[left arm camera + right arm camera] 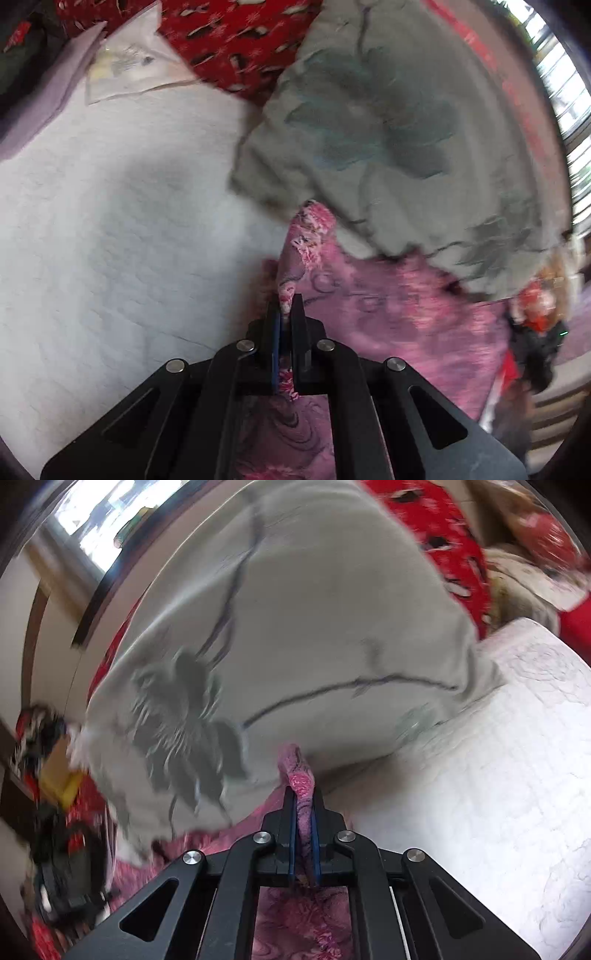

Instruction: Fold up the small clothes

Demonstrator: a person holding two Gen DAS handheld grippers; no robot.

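Motion blur smears the dark leaf print on the grey-green cloth (388, 140) (280, 635), which overlaps the pink patterned fabric garment (399, 314) (299, 923); left gripper (285, 314) and right gripper (301, 797) each have jaws pinched tight on a pink fold (bunched upward), above the white quilted bed cover (110, 229) (480, 794).

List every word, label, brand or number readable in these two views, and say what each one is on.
No text can be read in either view.
White packet at the far edge of the white quilt: faint printing, too blurred to read.
Grey cloth: leaf pattern only, no lettering.
Pink garment, clamped by left gripper and right gripper: pattern only.
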